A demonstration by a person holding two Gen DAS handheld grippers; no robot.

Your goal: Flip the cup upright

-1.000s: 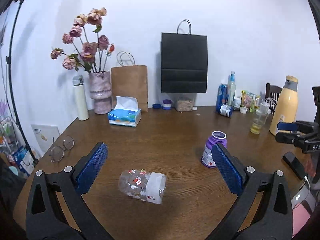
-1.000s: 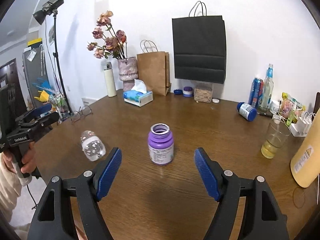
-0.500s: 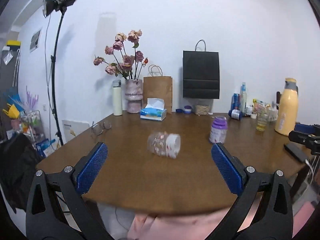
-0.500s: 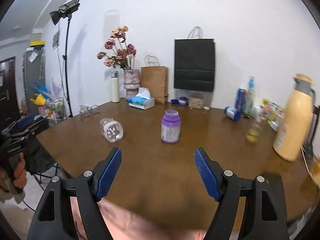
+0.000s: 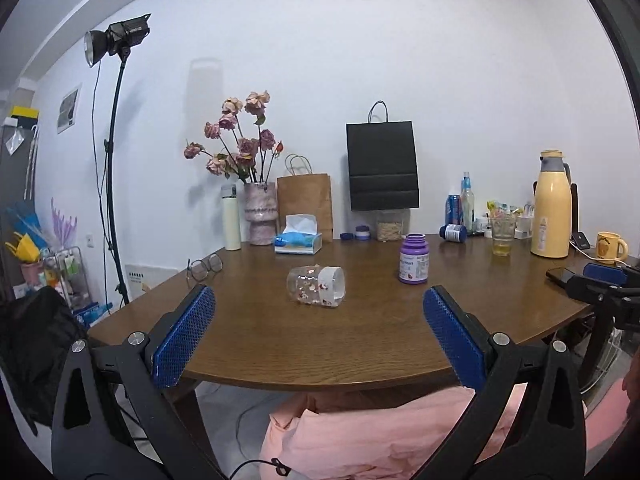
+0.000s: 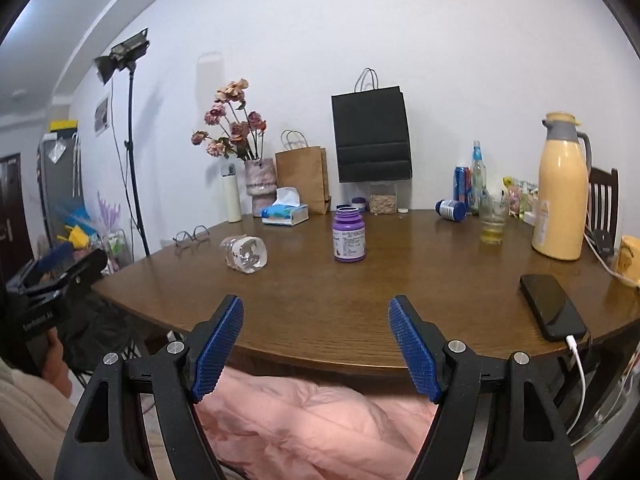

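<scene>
A clear cup (image 5: 317, 285) with small red prints lies on its side on the brown table (image 5: 360, 344), its mouth turned right; the right wrist view shows this cup (image 6: 245, 253) left of centre. My left gripper (image 5: 318, 336) is open, held back at the table's near edge, well short of the cup. Over the near edge too, my right gripper (image 6: 316, 342) is open and holds nothing. A purple bottle (image 5: 414, 258) stands upright to the right of the cup.
Glasses (image 5: 205, 267), a tissue box (image 5: 298, 242), a vase of roses (image 5: 260, 212) and paper bags line the back left. A glass (image 6: 493, 220), yellow thermos (image 6: 561, 188), phone (image 6: 552, 306) and mug (image 5: 610, 245) stand at the right. A pink garment (image 6: 304, 420) lies below.
Both grippers have pulled back and lowered from over the table to its near edge. The cup and purple bottle have not moved. Both grippers stayed open.
</scene>
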